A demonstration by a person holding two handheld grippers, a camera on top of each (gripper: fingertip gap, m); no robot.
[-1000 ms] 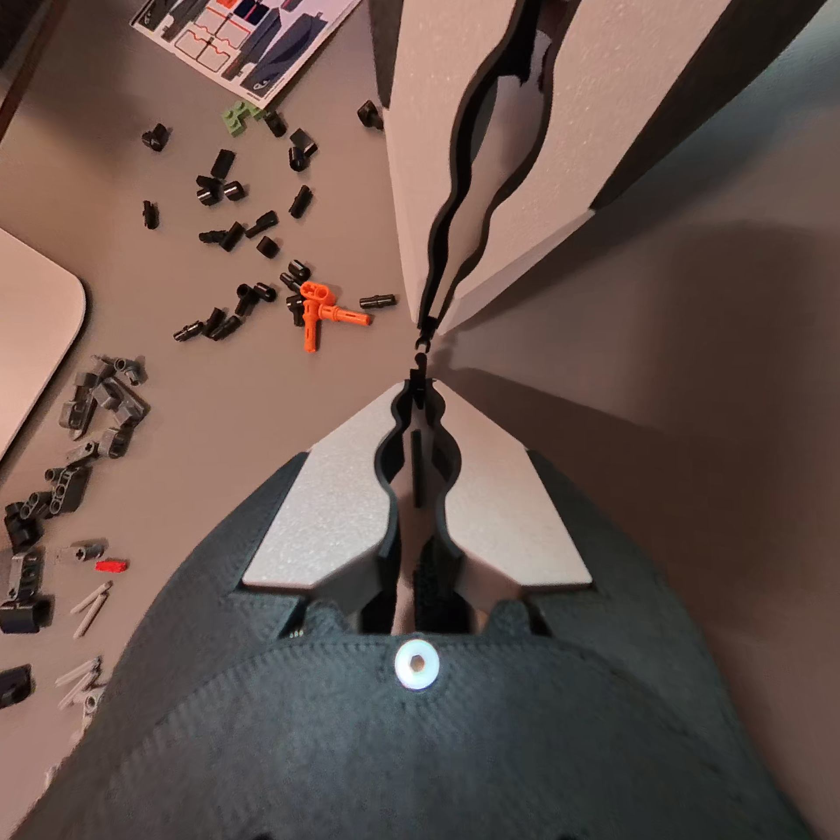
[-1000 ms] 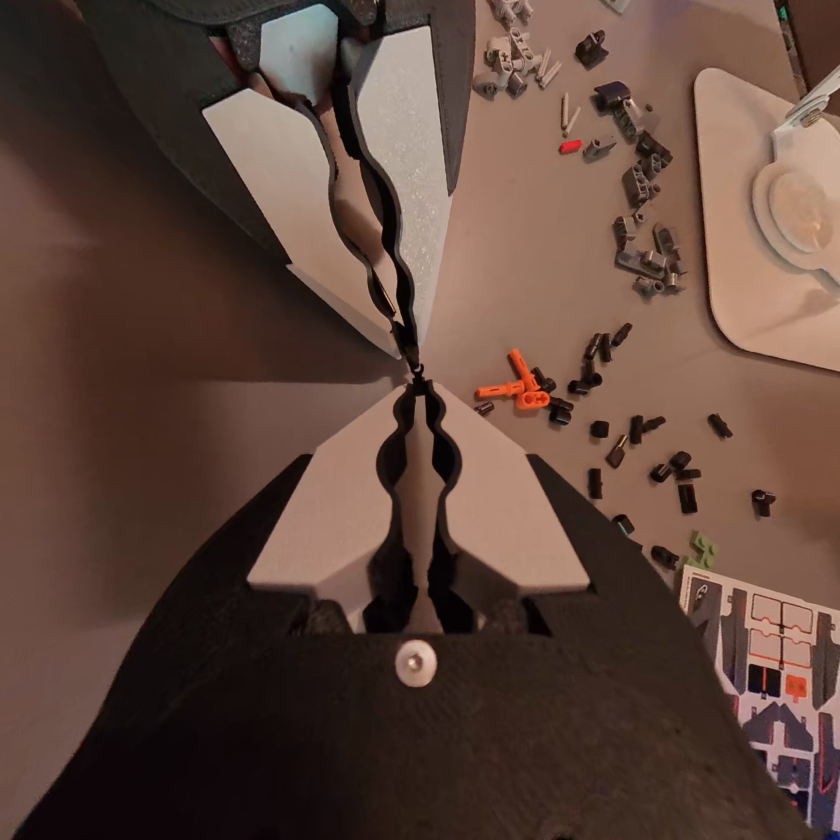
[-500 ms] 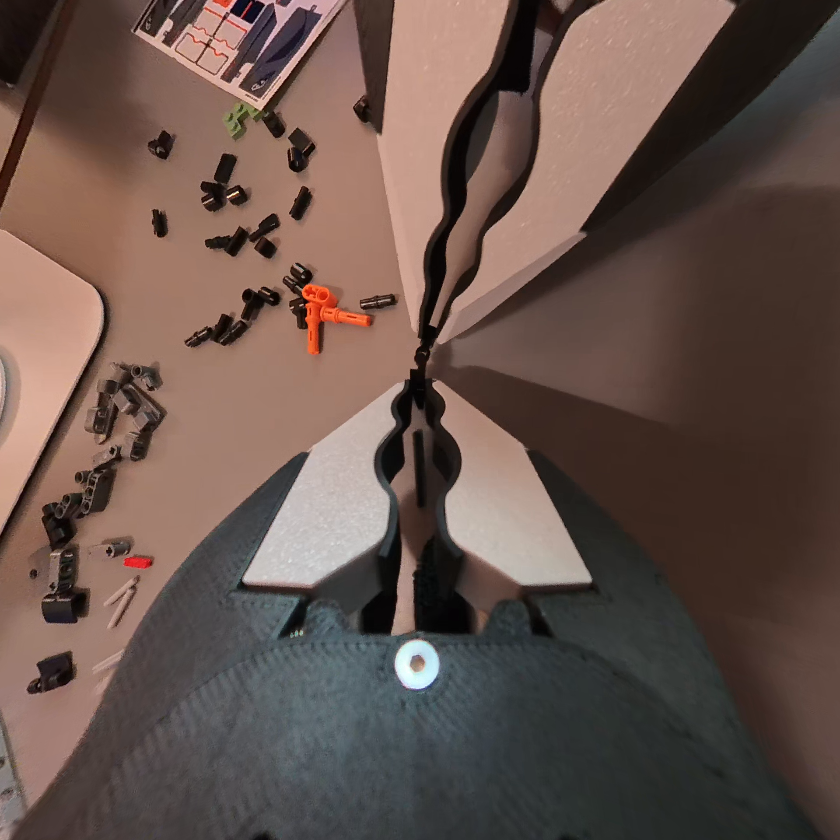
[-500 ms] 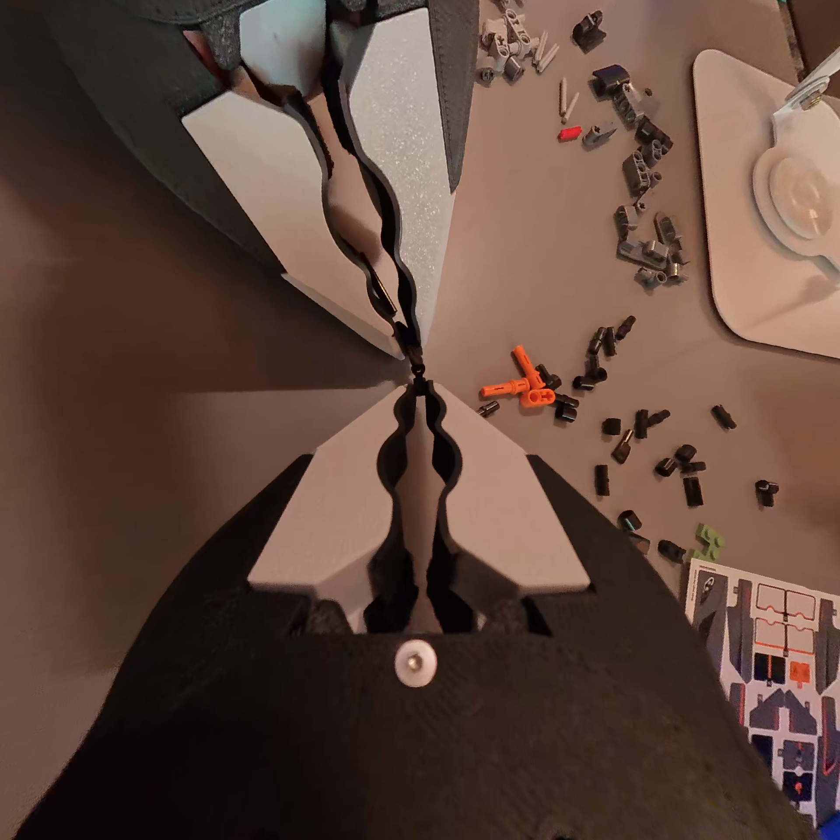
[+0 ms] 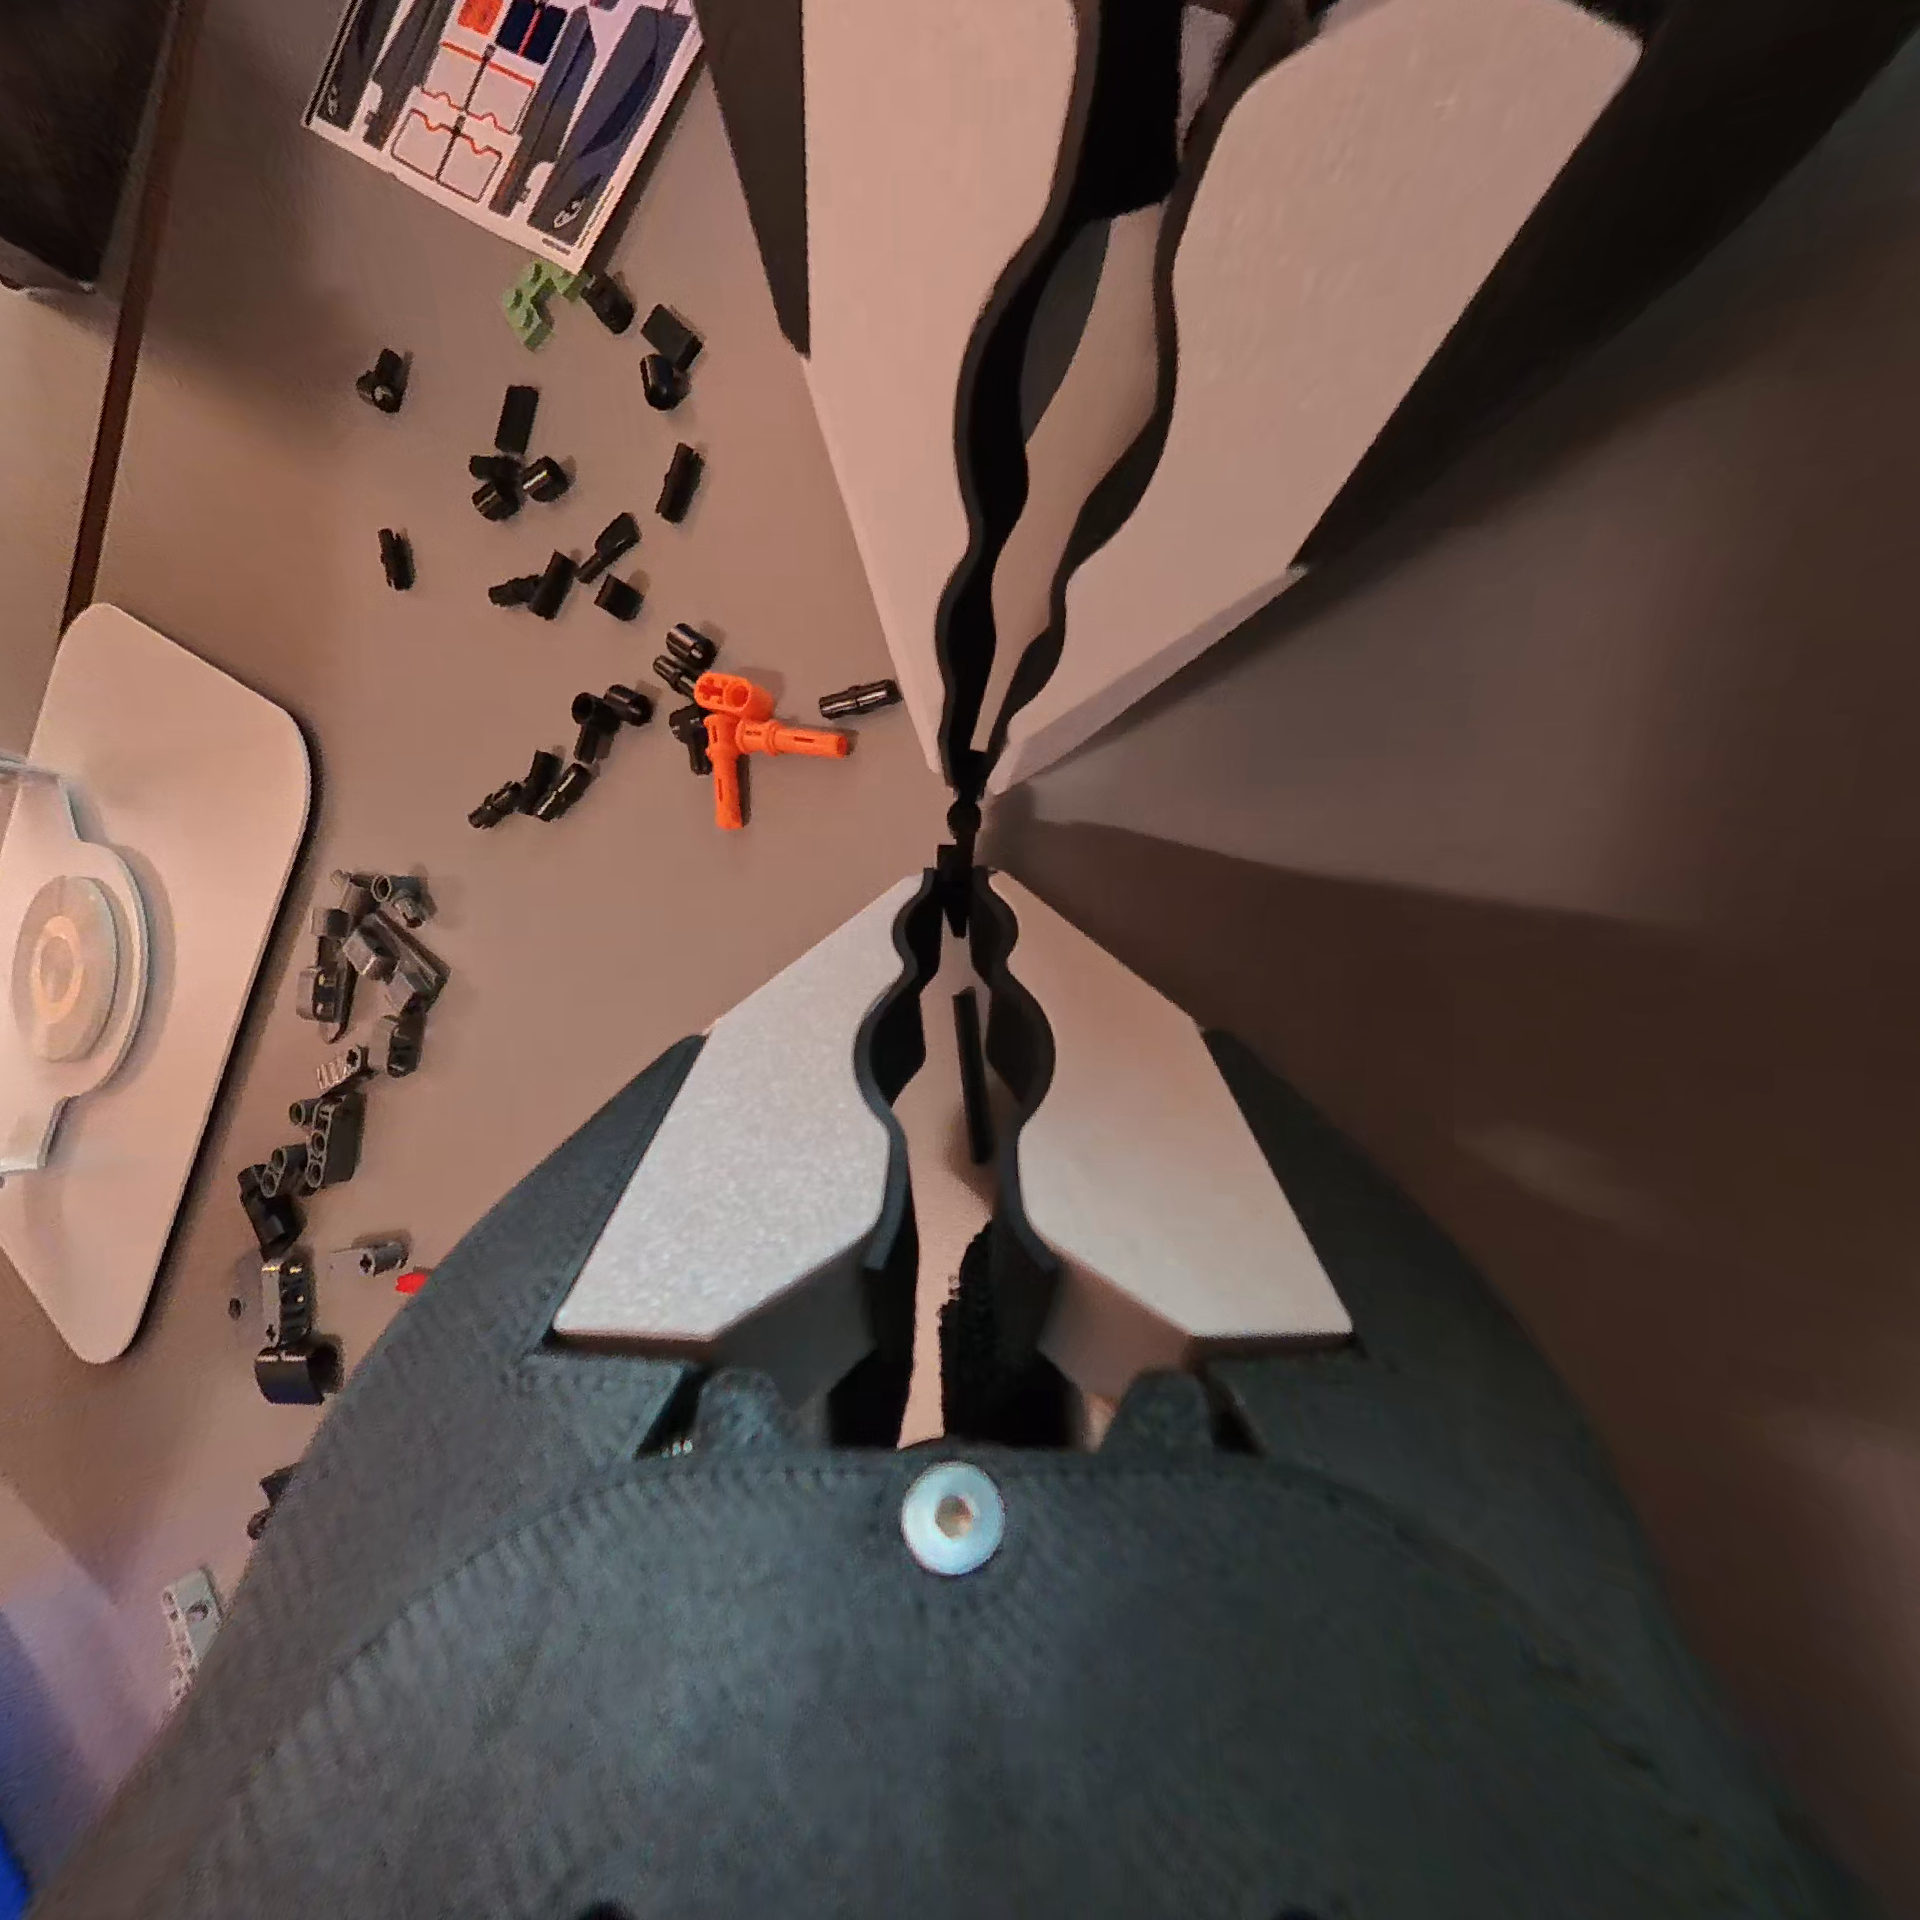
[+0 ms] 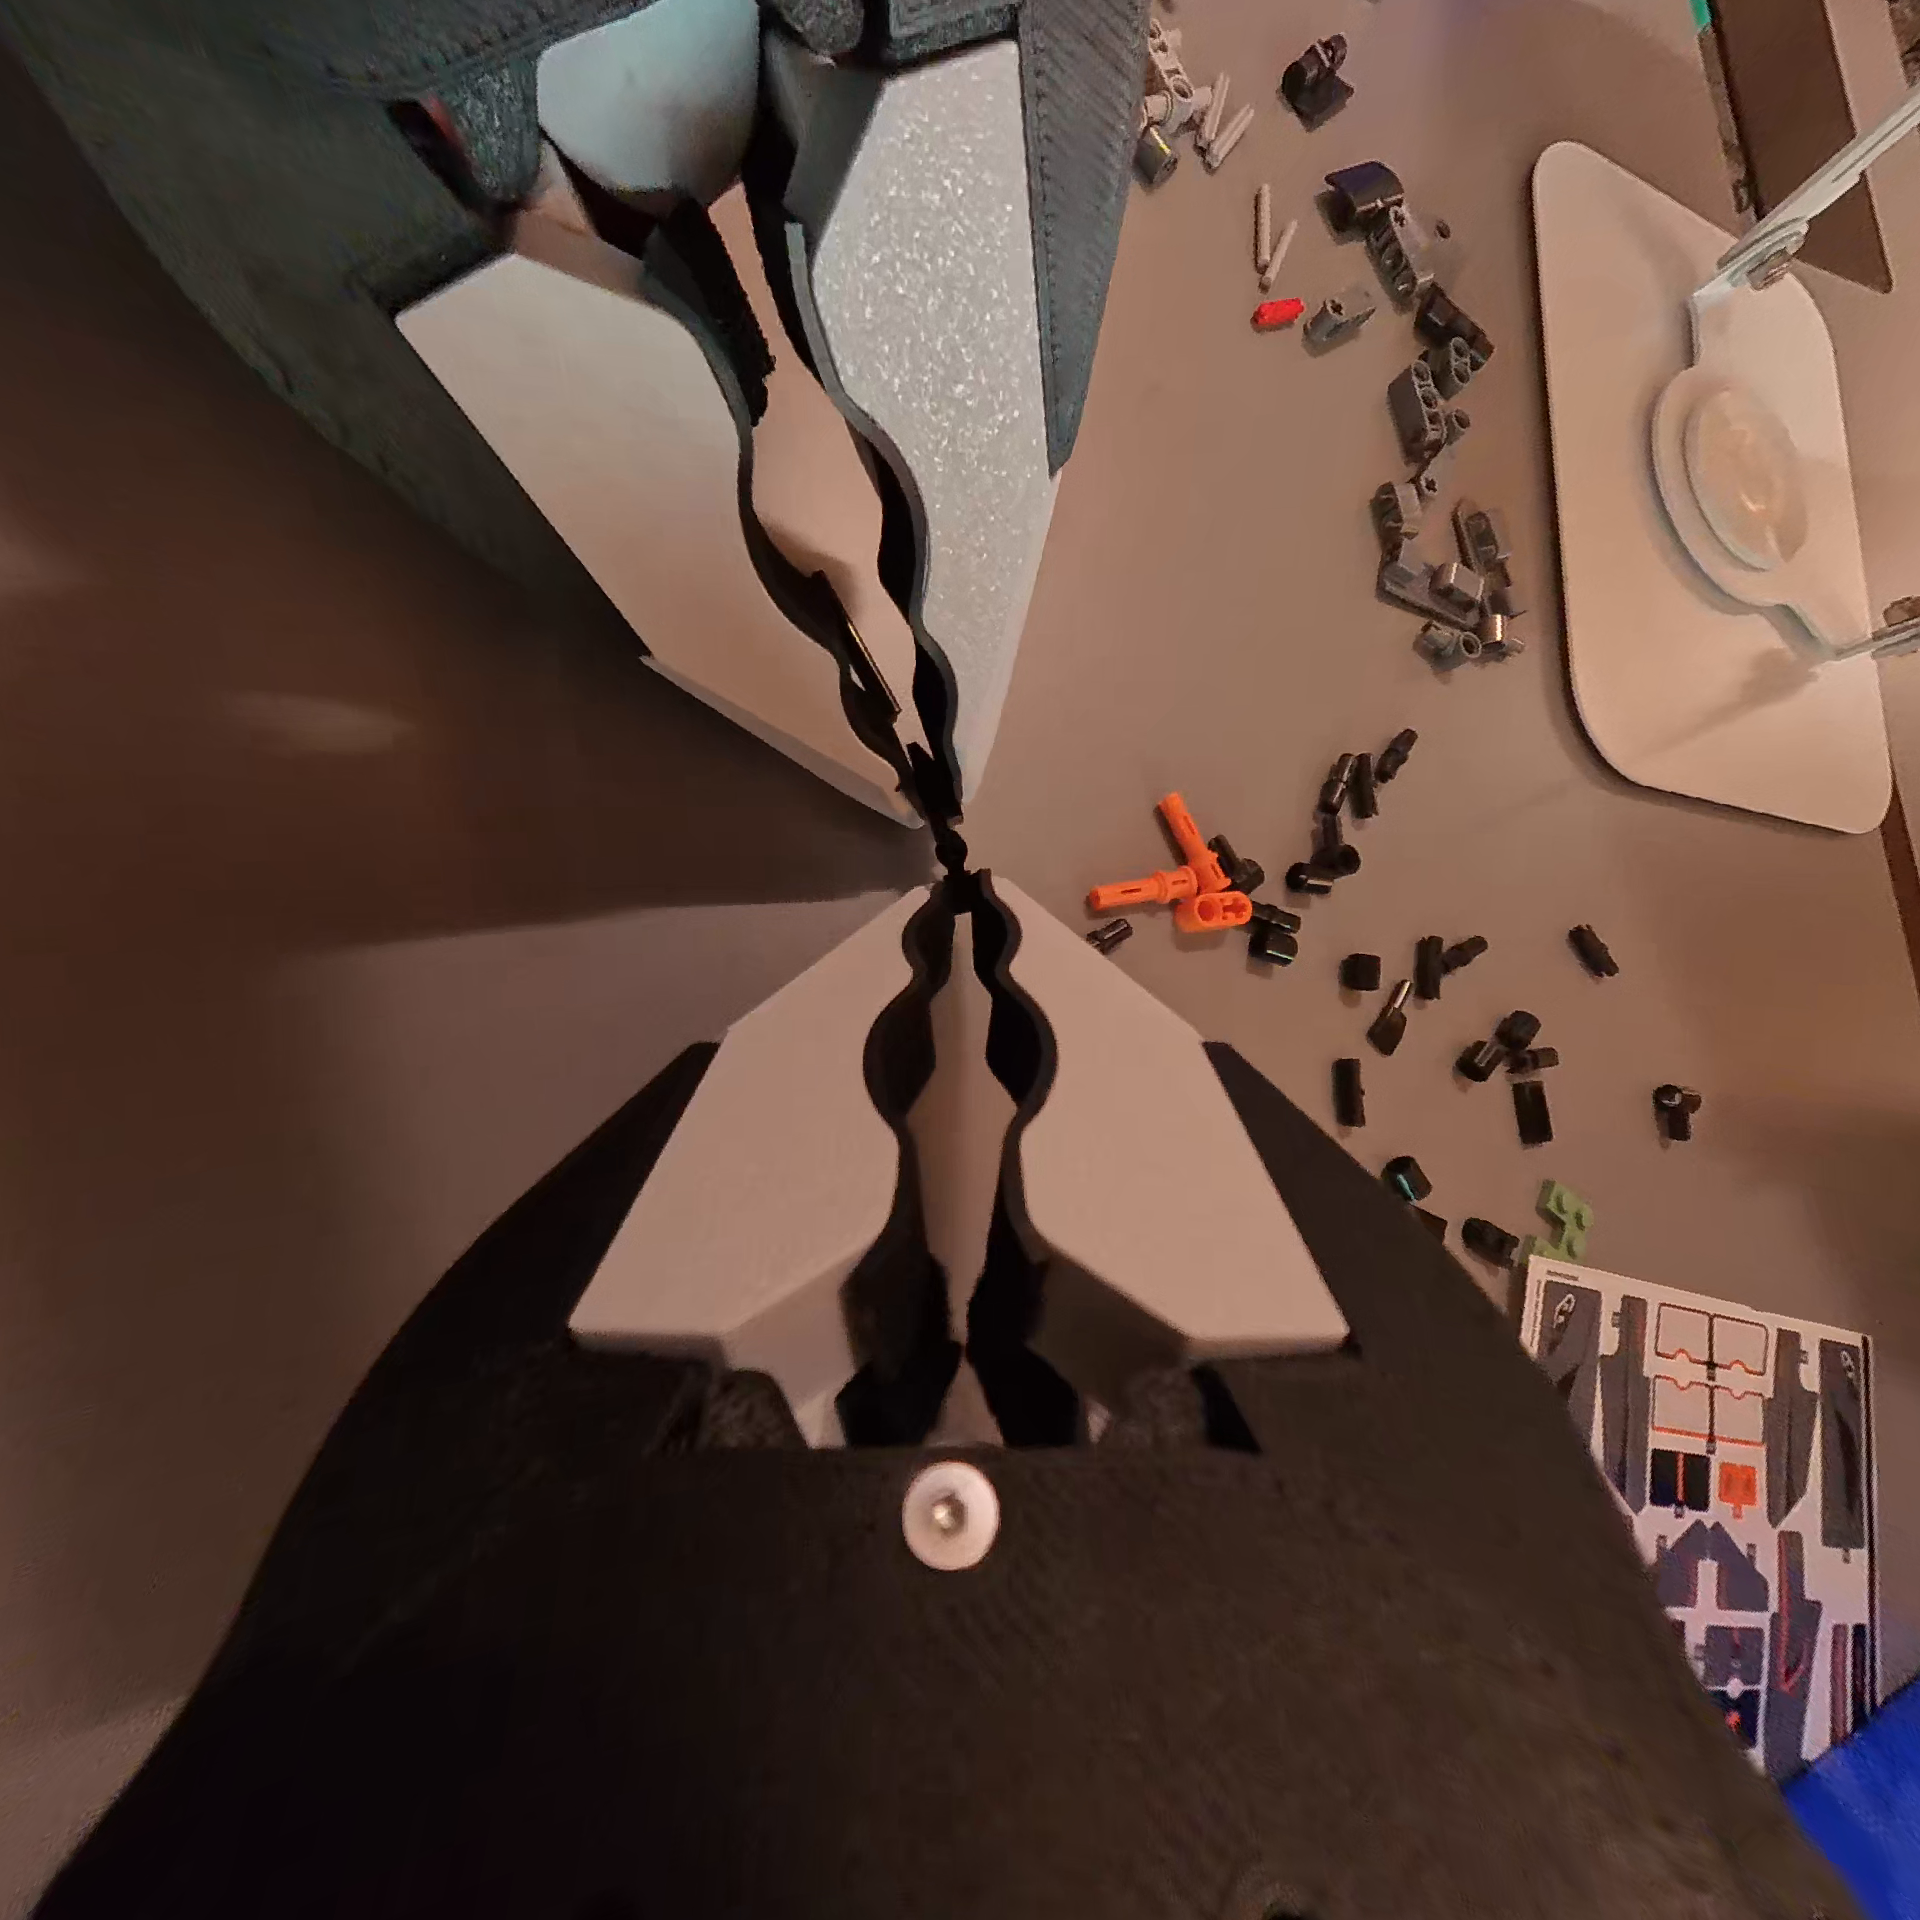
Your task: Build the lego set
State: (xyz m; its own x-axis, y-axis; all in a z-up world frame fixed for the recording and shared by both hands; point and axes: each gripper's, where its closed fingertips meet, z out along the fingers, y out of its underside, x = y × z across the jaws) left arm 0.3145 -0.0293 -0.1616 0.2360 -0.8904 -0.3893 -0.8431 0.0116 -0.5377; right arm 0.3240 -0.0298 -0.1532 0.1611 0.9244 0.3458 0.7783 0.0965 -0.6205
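Observation:
My left gripper (image 5: 951, 883) and right gripper (image 5: 971, 764) meet tip to tip above the grey table (image 5: 1455, 1039). Both are shut, each on a small black lego piece, and the pieces touch in the narrow gap between the tips (image 5: 963, 818). A thin black rod (image 5: 969, 1081) lies lengthwise between the left gripper's fingers. In the right wrist view my right gripper (image 6: 958, 896) is below, the left gripper (image 6: 928, 795) comes from above, and the joined black pieces (image 6: 951, 850) sit between them. How they fit together is too small to tell.
Orange pieces (image 5: 748, 738) (image 6: 1195, 894) lie close by among scattered black pins (image 5: 540, 582). Grey pieces (image 5: 374, 956) are heaped near a white stand base (image 5: 135, 935). A sticker sheet (image 5: 499, 104) and a green piece (image 5: 535, 307) lie farther off. Only a small space, under 4 cm, lies between the two pairs of fingers.
Both grippers stay shut and tip to tip. The left gripper has turned slightly, so more of the white stand base shows in its view, and it looms larger in the right wrist view.

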